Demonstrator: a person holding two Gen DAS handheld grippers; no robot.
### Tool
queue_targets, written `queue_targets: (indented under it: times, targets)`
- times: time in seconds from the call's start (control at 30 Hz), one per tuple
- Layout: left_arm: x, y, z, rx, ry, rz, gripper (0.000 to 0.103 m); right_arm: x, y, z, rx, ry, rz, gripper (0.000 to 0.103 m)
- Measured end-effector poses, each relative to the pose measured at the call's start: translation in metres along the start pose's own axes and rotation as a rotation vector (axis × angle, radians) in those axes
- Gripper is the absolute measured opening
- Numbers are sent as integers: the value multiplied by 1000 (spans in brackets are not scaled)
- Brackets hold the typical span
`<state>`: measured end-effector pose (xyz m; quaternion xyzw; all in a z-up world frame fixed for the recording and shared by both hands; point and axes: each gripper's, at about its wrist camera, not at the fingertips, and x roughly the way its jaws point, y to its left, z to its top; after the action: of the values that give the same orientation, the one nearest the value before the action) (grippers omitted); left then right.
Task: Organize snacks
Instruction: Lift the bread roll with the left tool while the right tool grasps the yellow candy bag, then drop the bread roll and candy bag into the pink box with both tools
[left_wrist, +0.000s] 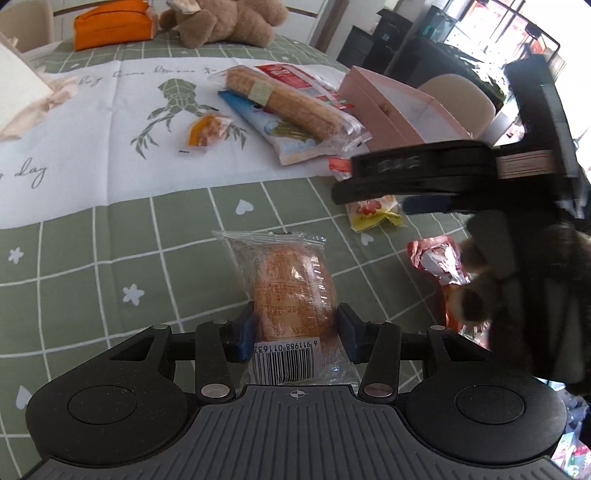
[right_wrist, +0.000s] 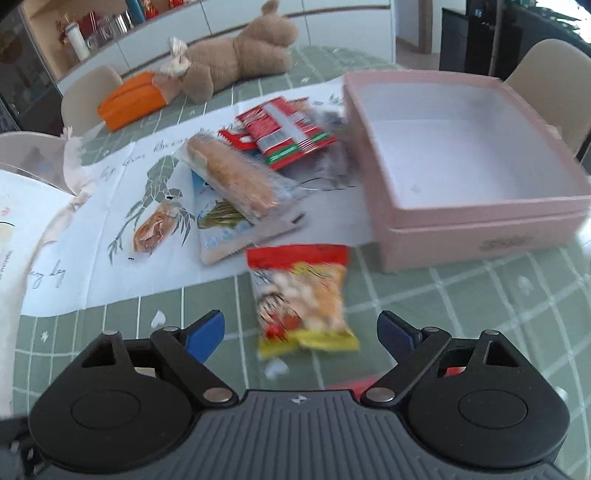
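Observation:
My left gripper (left_wrist: 295, 328) is shut on a clear-wrapped bread snack (left_wrist: 291, 291) with a barcode, just above the green checked tablecloth. My right gripper (right_wrist: 301, 332) is open and empty, right behind a red and yellow snack bag (right_wrist: 301, 295) that lies on the cloth; the same gripper shows from the side in the left wrist view (left_wrist: 369, 184), over that bag (left_wrist: 373, 214). An open, empty pink box (right_wrist: 461, 155) stands at the right. A pile of snacks lies left of it: a long wrapped bread (right_wrist: 231, 173), red packets (right_wrist: 284, 133) and a blue pack (right_wrist: 221, 229).
A small orange snack (right_wrist: 153, 229) lies on the white printed mat (right_wrist: 92, 258). A brown teddy bear (right_wrist: 236, 59) and an orange pouch (right_wrist: 129, 99) lie at the table's far side. Another red packet (left_wrist: 439, 262) lies at the right, near the hand. Chairs stand around the table.

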<state>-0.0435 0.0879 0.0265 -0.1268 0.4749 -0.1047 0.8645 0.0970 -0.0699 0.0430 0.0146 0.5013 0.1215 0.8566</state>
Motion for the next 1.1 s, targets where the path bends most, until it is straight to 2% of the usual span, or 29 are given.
queue_targets:
  times: [0.1,0.13,0.23,0.37,0.5,0.6,0.7,0.83,0.93,1.03,1.1]
  targets:
    - [0,-1,0,4,-1,5,51,7,10,-3,-64,4,-51,68]
    - [0,-1,0,4,-2,6,51,4,13,-5,-103,7,-58,53]
    - [1,-3,1,10,-4,13,51,-17,10,-12,-139,-10,-51,51]
    - [4,-6,2,13,-11,23,51,-61,-16,-22,-96,-61,-17,50]
    - [8,-15,5,9,4,28,50,-95,-52,-34,-50,-111,-97,50]
    - [14,-29,5,33,26,-26,50,-109,-80,-43,-4,-112,-173,51]
    - [11,-48,12,63,0,-91,50,-120,-108,-54,73,-101,-211,51]
    - [-13,-72,54,69,-99,-194,49,-136,-132,-64,122,-115,-233,51]
    - [-25,-95,100,115,-184,-231,50,-149,-149,-65,142,-146,-236,51]
    - [-11,-121,150,144,-206,-245,50,-153,-160,-60,158,-172,-233,51]
    - [13,-139,183,154,-209,-238,50,-153,-170,-57,176,-186,-210,51]
